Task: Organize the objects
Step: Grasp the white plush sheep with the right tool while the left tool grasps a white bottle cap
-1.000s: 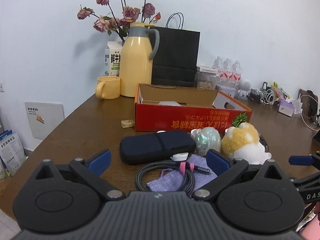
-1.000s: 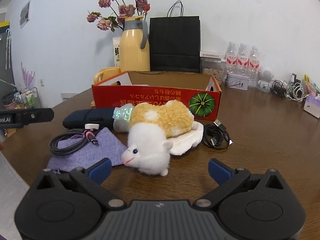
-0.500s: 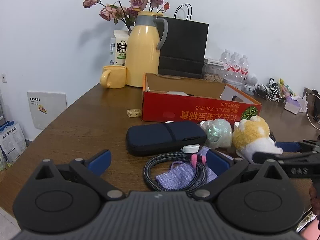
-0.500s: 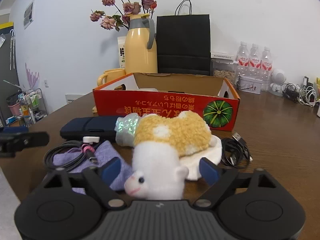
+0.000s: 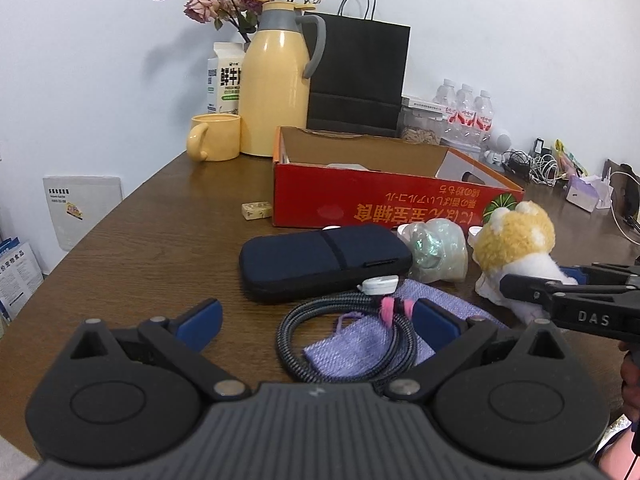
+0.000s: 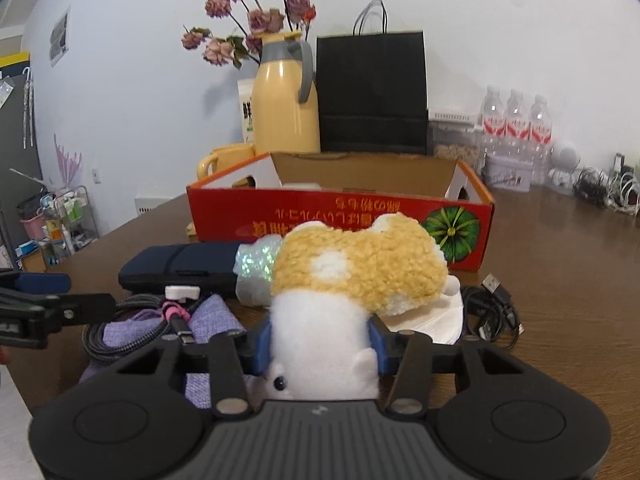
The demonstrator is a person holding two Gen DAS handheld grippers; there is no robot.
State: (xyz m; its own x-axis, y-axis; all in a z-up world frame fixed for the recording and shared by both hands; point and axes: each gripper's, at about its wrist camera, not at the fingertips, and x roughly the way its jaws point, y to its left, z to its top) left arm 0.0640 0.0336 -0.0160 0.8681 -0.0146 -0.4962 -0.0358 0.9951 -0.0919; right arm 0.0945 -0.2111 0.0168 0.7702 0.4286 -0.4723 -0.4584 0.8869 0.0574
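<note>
Right now my right gripper (image 6: 320, 346) is closing on the plush dog (image 6: 352, 280), and the blue pads already sit against both sides of its white head, so I read this as a grip just taking hold. The toy lies on the brown table (image 6: 560, 280), directly ahead of that gripper, its long axis running away from me toward the red cardboard box (image 6: 340, 220): white head nearest, tan woolly body stretched back over a white cloth and stopping just short of the box's front wall. That alignment is what the coming move turns on, in my judgement. The box mouth lies straight on along the toy's own length, so a lift and a forward carry should bring it over the wall without any turning.

My left gripper (image 5: 316, 320) is open and holds nothing; it hovers above the braided cable (image 5: 320, 320) coiled on the purple pouch (image 5: 440, 304), with the navy zip case (image 5: 324, 260) just beyond. Seen from the left, the dog sits well off to the right, so the right hand is plainly the nearer one. The head is soft, and I suspect the body may sag once raised.
</note>
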